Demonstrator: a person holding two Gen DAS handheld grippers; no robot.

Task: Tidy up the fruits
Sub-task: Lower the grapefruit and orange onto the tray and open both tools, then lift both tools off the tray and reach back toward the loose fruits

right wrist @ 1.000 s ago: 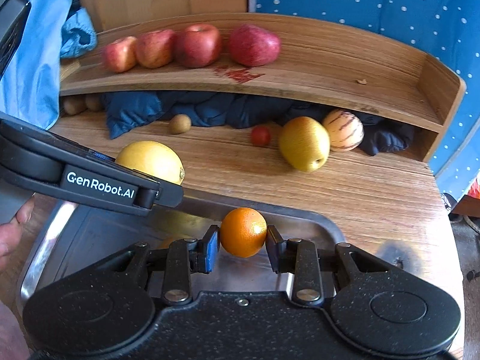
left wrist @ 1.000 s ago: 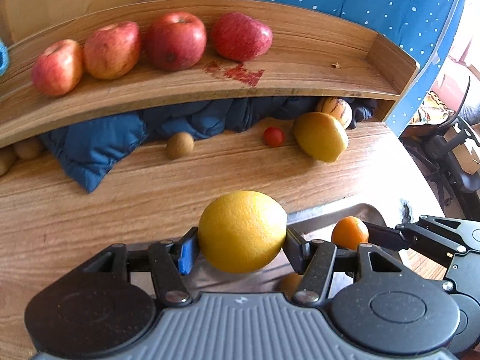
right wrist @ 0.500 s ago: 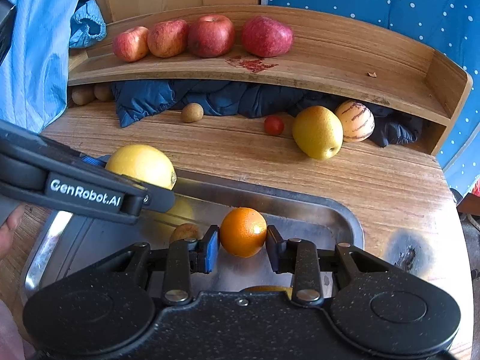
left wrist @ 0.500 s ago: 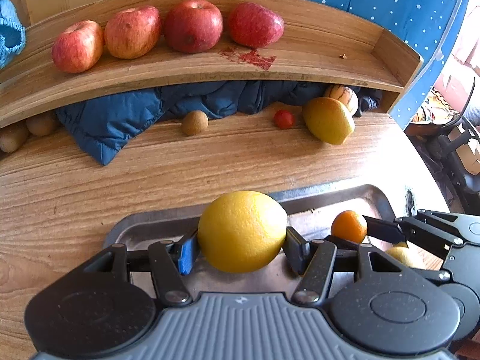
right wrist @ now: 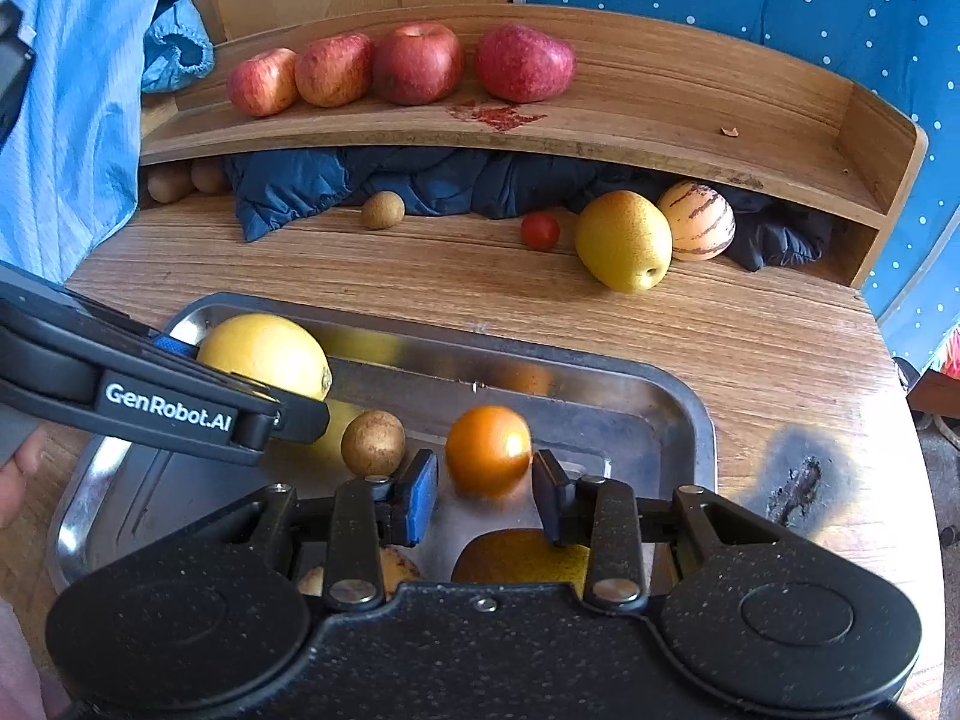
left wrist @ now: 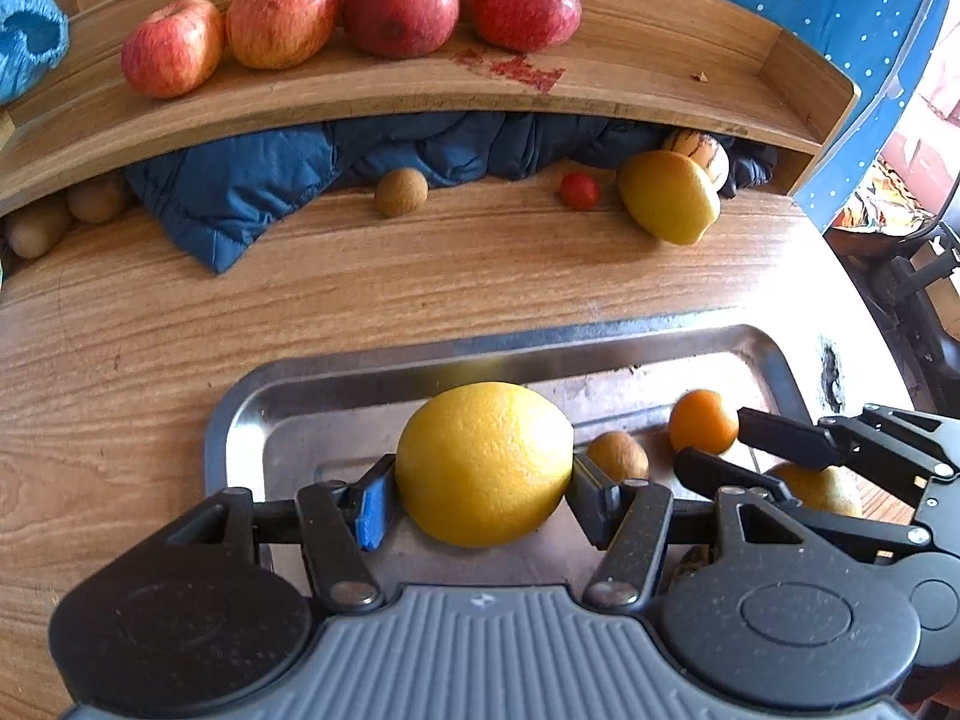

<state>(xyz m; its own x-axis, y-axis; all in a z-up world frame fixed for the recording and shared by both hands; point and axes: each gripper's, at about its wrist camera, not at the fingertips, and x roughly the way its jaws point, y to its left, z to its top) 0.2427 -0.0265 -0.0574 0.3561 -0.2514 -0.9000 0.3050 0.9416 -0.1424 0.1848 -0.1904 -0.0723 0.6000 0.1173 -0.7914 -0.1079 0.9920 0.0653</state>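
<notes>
Over a metal tray (right wrist: 690,414) on the wooden worktop (right wrist: 780,348), the right gripper (right wrist: 485,489) is letting go of a small orange (right wrist: 487,450): half a second ago its fingers were pinching the fruit, and now they are standing apart with a gap on each side, the blurred orange apparently dropping toward the tray floor. The left gripper (left wrist: 480,495) is still clamping a large yellow citrus (left wrist: 483,463) between its fingers above the tray's left half, so that fruit looks next for release. Both tools have pulled back from the shelf (right wrist: 660,120) to the tray within the last second. Already lying in the tray are a small brown fruit (right wrist: 372,443) and a yellow-brown fruit (right wrist: 522,555) close under the right tool, crowding the landing spot. Four red apples (right wrist: 414,63) are lining the shelf, while a yellow pear (right wrist: 624,240), striped melon (right wrist: 696,219), cherry tomato (right wrist: 540,231) and a blue jacket (right wrist: 312,186) are waiting beneath it.
</notes>
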